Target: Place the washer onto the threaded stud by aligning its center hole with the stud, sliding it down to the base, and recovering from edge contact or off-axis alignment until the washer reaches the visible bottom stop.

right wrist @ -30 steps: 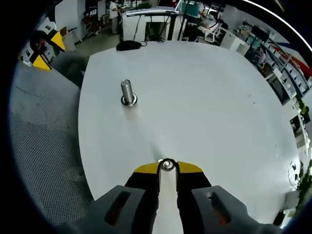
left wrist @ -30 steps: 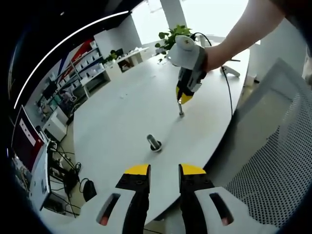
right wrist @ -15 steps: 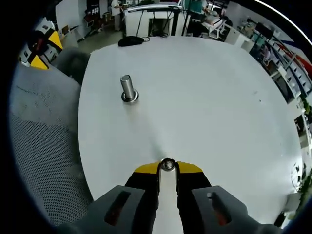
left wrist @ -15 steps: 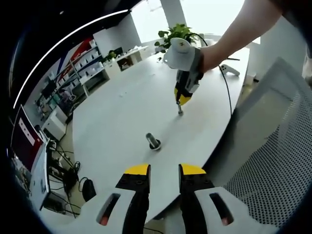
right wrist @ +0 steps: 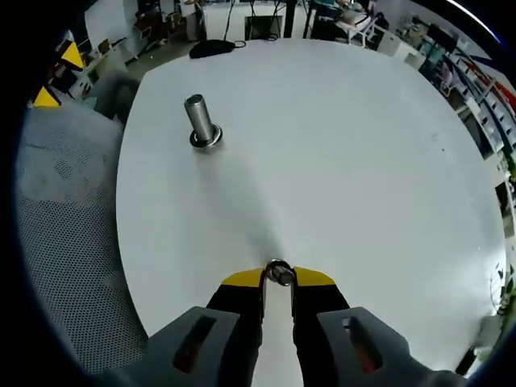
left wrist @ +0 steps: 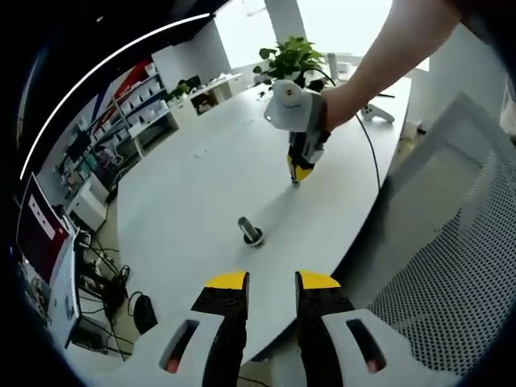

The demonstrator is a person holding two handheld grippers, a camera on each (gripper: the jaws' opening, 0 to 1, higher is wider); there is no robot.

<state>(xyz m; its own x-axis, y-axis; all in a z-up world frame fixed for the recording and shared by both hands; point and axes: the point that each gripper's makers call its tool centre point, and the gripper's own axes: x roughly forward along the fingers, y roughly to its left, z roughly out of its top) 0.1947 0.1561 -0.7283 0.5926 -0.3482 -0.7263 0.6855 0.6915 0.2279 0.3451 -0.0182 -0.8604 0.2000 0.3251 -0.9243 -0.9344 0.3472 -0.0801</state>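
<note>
Right gripper [right wrist: 277, 276] jaws clamped on washer [right wrist: 279, 272] above table [right wrist: 339, 145], apart from stud [right wrist: 199, 122]; left gripper [left wrist: 271, 280] slightly parted, nothing held.

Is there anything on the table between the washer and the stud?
No. In the right gripper view, just bare white table lies between the washer, held in the right gripper, and the stud.

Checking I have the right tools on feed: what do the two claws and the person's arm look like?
Each claw has black jaws with yellow tips on pale grey bodies with small reddish slots: left claw, right claw. From the left gripper view, the right claw carries a white rounded housing; the person's forearm is bare, no sleeve visible.
</note>
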